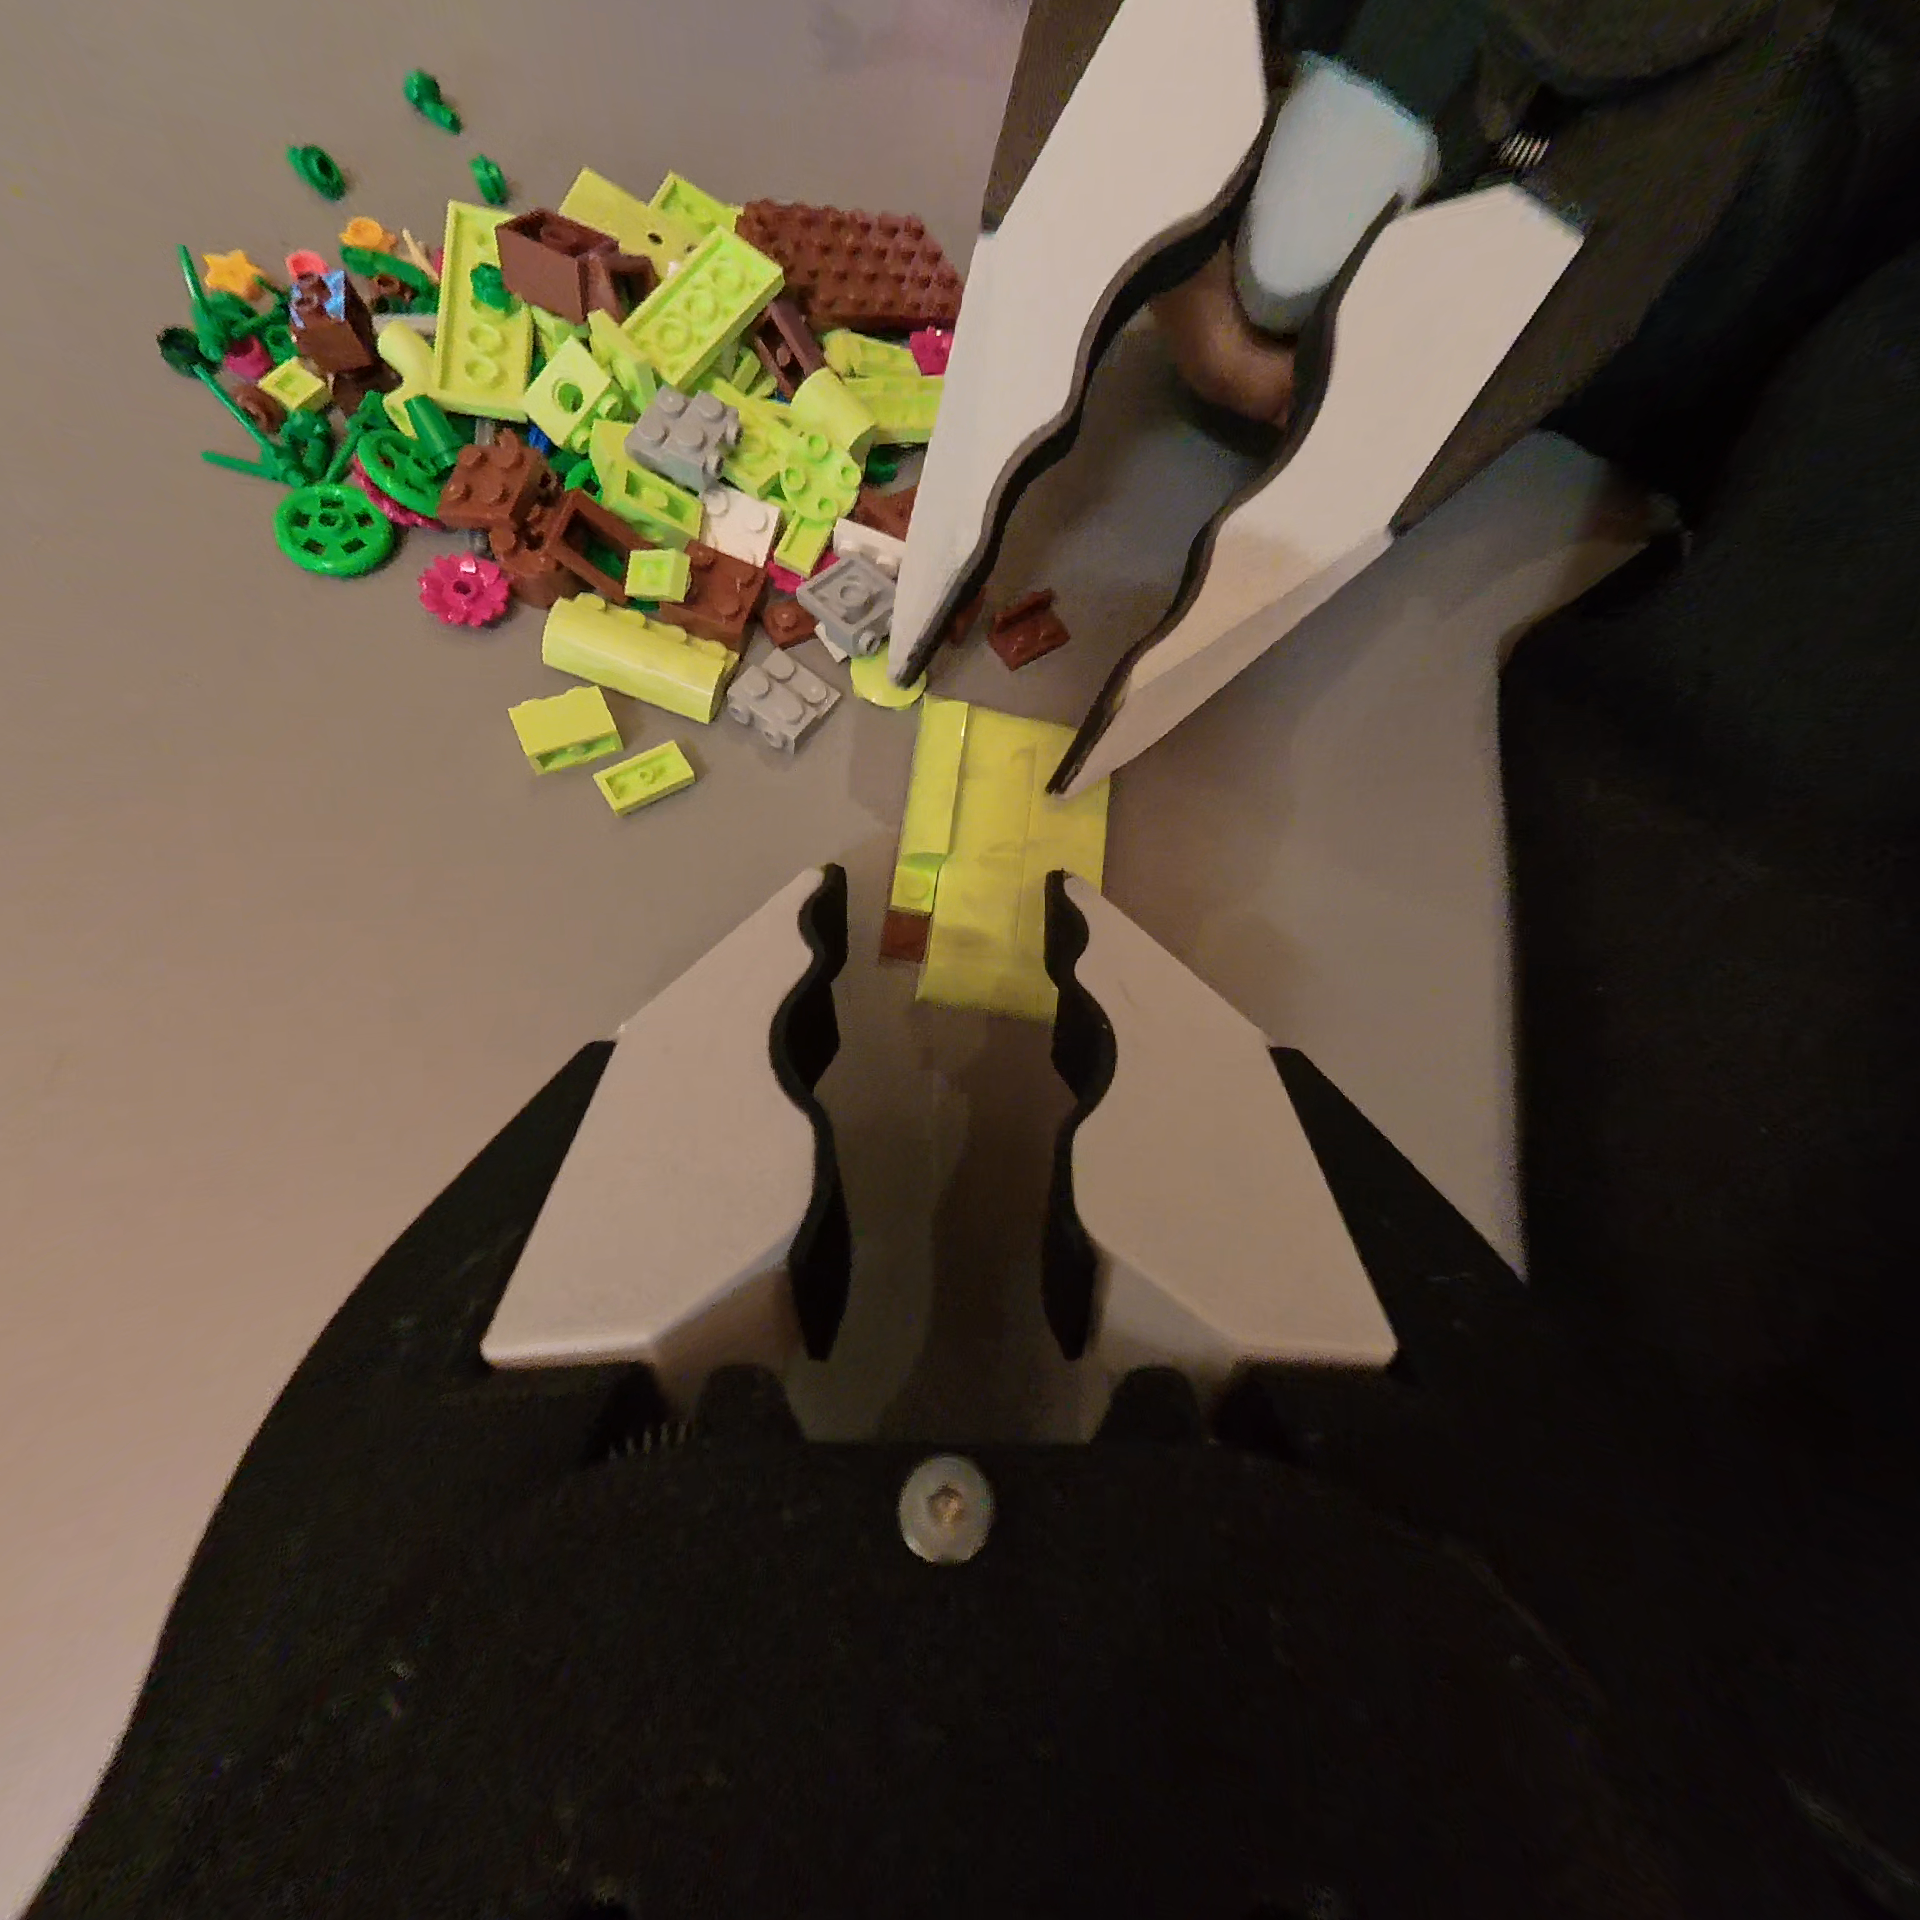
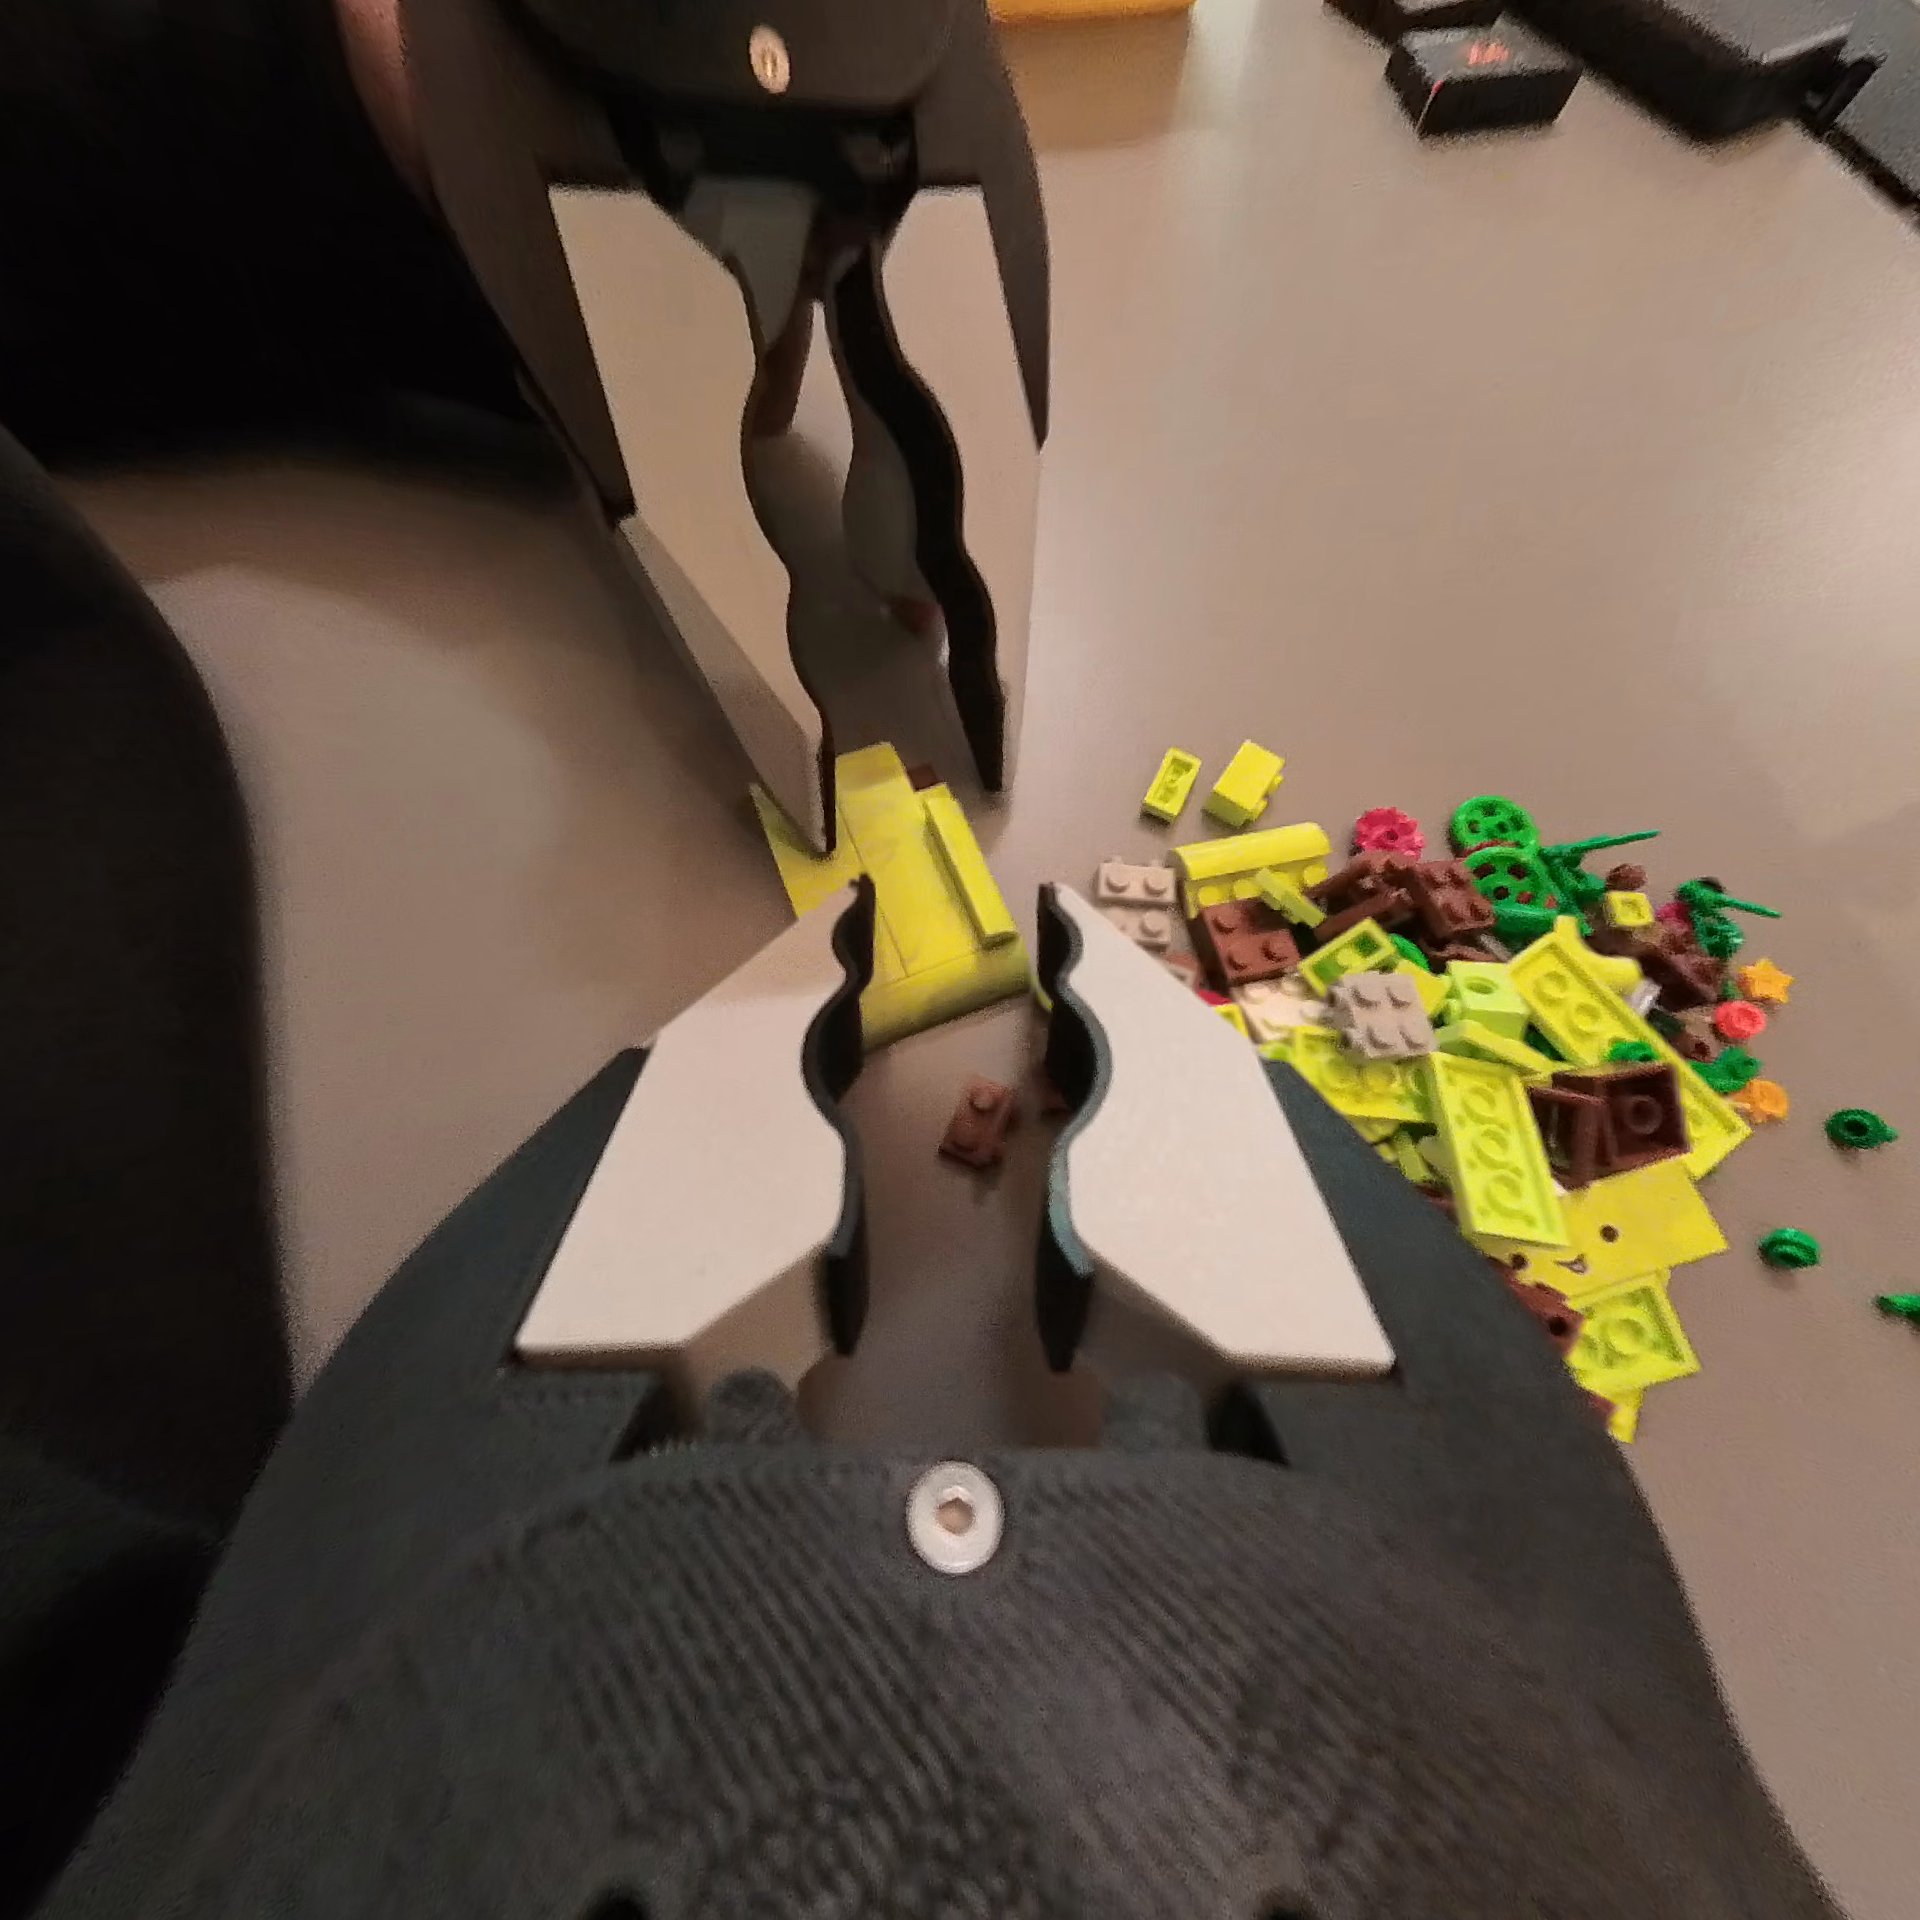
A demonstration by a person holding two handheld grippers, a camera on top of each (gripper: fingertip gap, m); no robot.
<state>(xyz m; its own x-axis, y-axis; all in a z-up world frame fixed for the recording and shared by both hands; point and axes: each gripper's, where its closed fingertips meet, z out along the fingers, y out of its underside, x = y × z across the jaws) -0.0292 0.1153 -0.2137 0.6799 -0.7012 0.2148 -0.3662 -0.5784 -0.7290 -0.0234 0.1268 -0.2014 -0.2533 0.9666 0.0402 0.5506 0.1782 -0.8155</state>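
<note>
In the left wrist view, the left gripper point(image 1: 945, 899) stands with its jaws parted over a lime-green brick assembly point(image 1: 997, 831) lying flat on the grey surface point(image 1: 312, 987); one fingertip sits at the assembly's near edge, the other just beside it, and nothing is clamped between them. A small brown plate point(image 1: 904, 935) pokes out at the assembly's near corner. Beyond the assembly the right gripper point(image 1: 987, 727) comes down, also spread apart, one fingertip touching the assembly's far corner and the other resting by a round lime tile point(image 1: 883, 688). A loose brown piece point(image 1: 1029, 629) lies just past the assembly, and the brick pile point(image 1: 623, 416) of lime, brown, grey and green parts spreads farther off, with a pink gear point(image 1: 465, 590) at its edge. In the right wrist view, the right gripper point(image 2: 951, 904) is released and empty, its tips at the near end of the assembly point(image 2: 914, 904); the left gripper point(image 2: 909, 816) stands at the assembly's far end, jaws apart. A brown plate point(image 2: 977, 1127) lies nearer than the assembly, the pile point(image 2: 1455, 1018) beside it, and a black box point(image 2: 1481, 78) well beyond.
</note>
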